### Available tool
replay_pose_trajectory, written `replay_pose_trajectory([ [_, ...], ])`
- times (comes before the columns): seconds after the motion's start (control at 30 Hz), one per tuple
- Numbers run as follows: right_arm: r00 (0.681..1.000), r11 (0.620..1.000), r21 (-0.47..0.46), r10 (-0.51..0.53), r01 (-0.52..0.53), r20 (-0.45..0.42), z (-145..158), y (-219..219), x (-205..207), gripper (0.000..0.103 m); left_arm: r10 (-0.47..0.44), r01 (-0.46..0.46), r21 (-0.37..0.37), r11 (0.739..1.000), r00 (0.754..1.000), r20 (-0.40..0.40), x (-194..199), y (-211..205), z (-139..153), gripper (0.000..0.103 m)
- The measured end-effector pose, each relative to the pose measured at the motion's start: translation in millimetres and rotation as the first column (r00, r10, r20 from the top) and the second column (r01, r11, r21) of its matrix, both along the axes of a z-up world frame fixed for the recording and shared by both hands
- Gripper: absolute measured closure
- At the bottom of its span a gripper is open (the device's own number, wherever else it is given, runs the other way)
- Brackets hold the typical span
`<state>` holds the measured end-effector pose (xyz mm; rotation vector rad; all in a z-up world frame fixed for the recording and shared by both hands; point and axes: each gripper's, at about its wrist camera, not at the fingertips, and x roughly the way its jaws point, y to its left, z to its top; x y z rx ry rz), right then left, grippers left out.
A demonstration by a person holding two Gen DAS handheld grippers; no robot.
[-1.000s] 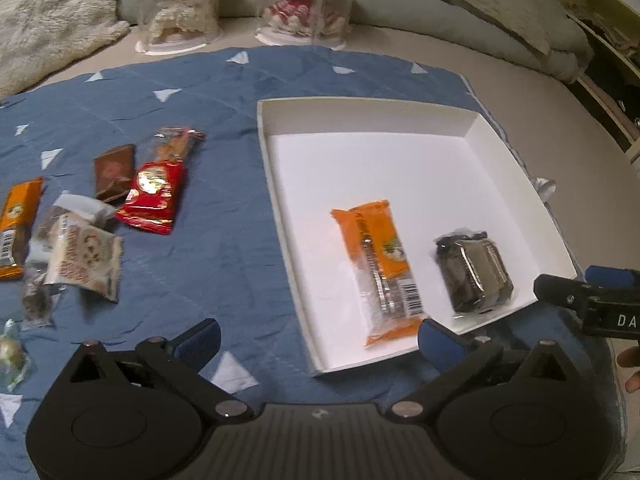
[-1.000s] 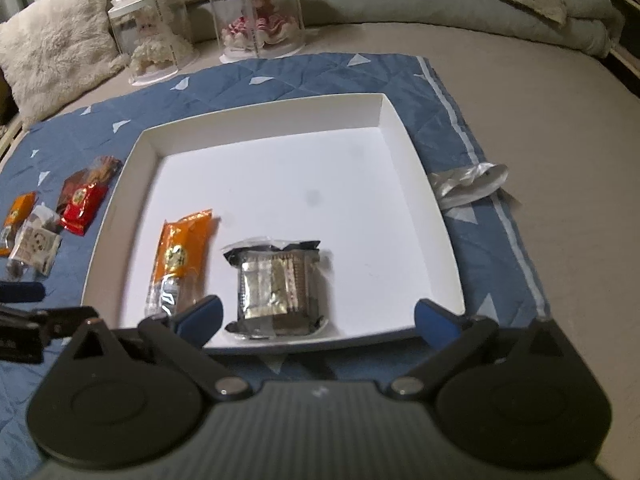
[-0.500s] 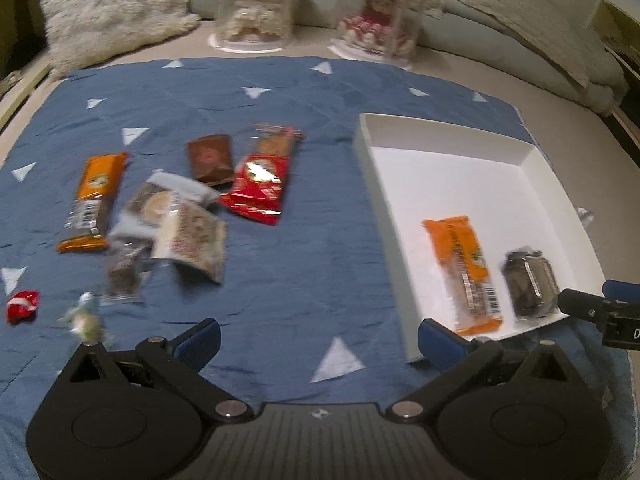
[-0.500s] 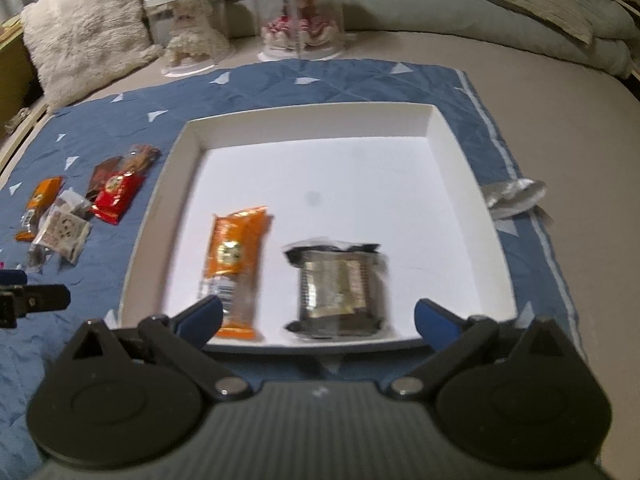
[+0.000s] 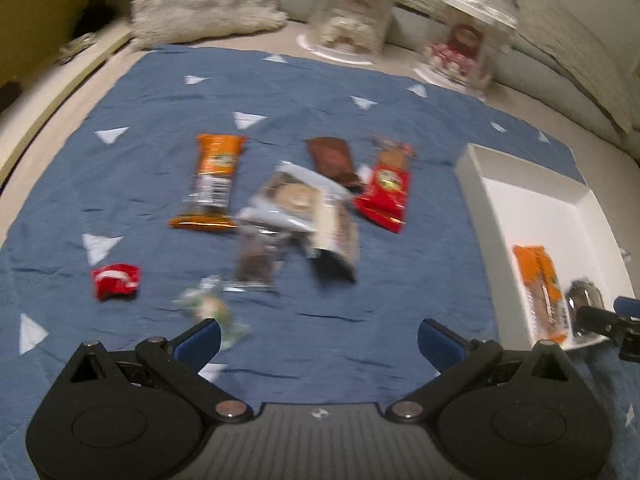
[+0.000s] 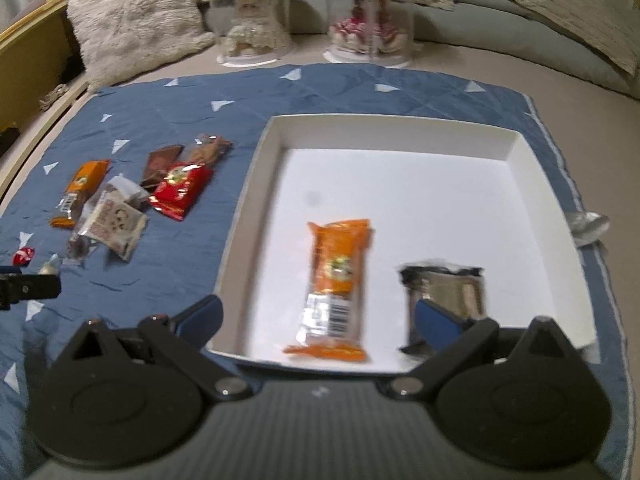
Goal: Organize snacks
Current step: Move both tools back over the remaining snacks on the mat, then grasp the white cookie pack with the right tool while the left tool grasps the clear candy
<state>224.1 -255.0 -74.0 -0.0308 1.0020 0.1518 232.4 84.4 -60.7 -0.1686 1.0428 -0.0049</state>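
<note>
Snacks still to move: loose pile on the blue quilt, mid-quilt, left of the white box. Orange bar on the far left, brown packet and red packet toward the box, white cookie packs overlapping in the middle, small red candy and a pale wrapped sweet nearest the quilt's front edge.

Box already holds an orange bar and a dark foil pack, both by its front edge.

Handling guess: all light, crinkly film, likely slippery. Pinch across the narrow middle or a sealed end; the overlapped ones may drag neighbours.

Left claw: spread wide, empty, above the quilt's front edge, pile ahead, sweet just beside its left finger.

Right claw: spread, empty, over the box's front edge.
</note>
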Motion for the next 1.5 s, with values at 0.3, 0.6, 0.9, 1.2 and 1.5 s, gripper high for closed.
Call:
replay_pose_trajectory([
  [0.3,0.998,0.997,0.041,0.062,-0.062,0.002,-1.8,53.9,13.1,0.0,0.1,-0.099,-0.018,0.995,0.995,0.021,-6.4,53.0,0.5,0.0],
  [0.6,0.995,0.981,0.163,0.104,-0.104,0.008,-7.0,113.4,26.4,0.0,0.219,-0.219,-0.012,0.976,0.976,-0.004,-6.0,87.8,-12.4,0.0],
  [0.9,0.997,0.955,0.289,0.07,-0.071,0.014,-17.8,150.0,65.0,0.0,0.188,-0.185,0.066,0.981,0.981,-0.046,12.1,73.2,-31.8,0.0],
  [1.2,0.994,0.934,0.344,0.11,-0.093,-0.029,-42.3,183.4,92.9,0.016,0.176,-0.168,0.108,0.98,0.982,-0.069,29.5,61.1,-47.0,0.0],
  [1.5,0.987,0.952,0.276,0.153,-0.132,-0.053,-64.5,204.5,99.5,0.048,0.198,-0.183,0.151,0.971,0.976,-0.092,31.2,67.0,-53.5,0.0],
])
